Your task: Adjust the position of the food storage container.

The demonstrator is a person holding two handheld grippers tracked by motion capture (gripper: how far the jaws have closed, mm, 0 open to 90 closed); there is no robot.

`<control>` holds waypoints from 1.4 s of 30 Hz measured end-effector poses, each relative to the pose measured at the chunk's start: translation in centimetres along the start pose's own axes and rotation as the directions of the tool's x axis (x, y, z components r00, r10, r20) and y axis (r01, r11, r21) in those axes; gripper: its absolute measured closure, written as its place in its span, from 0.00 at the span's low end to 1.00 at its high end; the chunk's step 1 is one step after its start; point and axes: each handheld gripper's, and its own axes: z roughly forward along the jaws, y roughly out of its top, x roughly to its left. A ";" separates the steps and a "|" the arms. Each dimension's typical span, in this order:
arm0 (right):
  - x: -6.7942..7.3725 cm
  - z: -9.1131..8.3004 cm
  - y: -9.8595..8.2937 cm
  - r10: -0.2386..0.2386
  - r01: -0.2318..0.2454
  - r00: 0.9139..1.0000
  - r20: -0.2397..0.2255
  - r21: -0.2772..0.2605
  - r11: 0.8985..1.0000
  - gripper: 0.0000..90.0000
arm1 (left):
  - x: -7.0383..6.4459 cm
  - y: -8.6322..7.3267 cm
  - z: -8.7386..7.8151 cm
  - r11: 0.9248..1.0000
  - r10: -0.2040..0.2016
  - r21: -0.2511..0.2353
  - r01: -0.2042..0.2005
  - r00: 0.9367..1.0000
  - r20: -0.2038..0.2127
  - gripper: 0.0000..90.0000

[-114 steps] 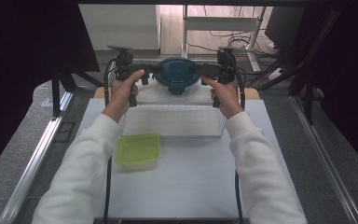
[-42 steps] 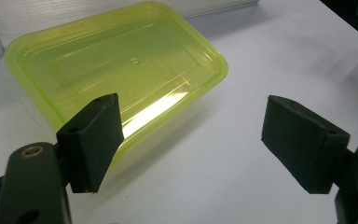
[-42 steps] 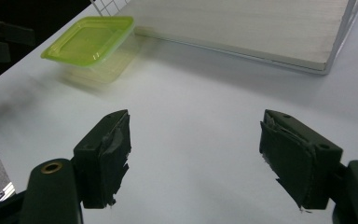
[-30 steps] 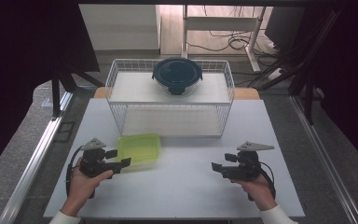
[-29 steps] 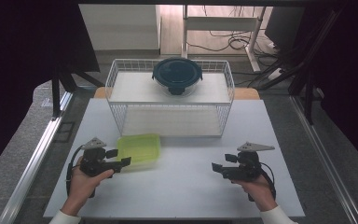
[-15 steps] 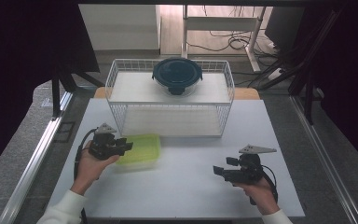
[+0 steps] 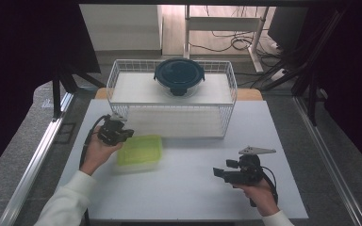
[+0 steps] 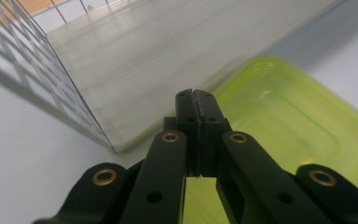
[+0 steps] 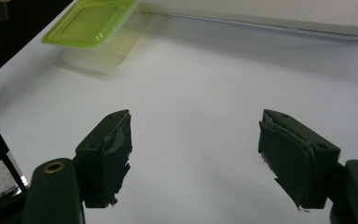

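Observation:
A lime-green lidded container (image 7: 139, 150) lies on the white table, left of centre. My left gripper (image 7: 122, 133) hovers at its far left corner, jaws pressed together with nothing between them. In the left gripper view the shut tips (image 8: 196, 100) point over the container's lid (image 8: 289, 121), beside the wire basket's (image 8: 32, 88) corner. My right gripper (image 7: 219, 173) rests low at the table's right front, jaws wide apart and empty. Its own view (image 9: 193, 158) has the green container (image 9: 91, 23) far off at the upper left.
A white wire basket (image 7: 172, 110) stands at the table's back, holding a dark blue round lidded bowl (image 7: 179, 75). White tabletop (image 7: 193, 188) lies between the two hands. Dark frame posts and curtains flank both sides.
After setting the basket down at the back, both hands drew back to the front. In the last second the left gripper moved forward to the container's far left corner; the right stayed put.

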 end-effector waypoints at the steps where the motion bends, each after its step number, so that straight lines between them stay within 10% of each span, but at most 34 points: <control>1: 0.1 0.1 0.0 0.002 -0.002 1.000 -0.003 0.000 1.000 0.28 | 0.0 0.1 0.3 1.000 0.017 0.000 -0.017 1.000 -0.002 1.00; 16: -0.1 0.7 -0.3 0.013 -0.013 1.000 -0.010 0.016 1.000 0.28 | 0.7 0.7 3.0 0.997 0.066 0.036 -0.065 0.997 -0.046 1.00; 42: -0.2 0.5 -0.4 0.040 -0.040 0.999 -0.035 0.007 0.999 0.28 | -0.9 0.2 3.9 0.984 0.140 0.108 -0.140 0.990 0.012 1.00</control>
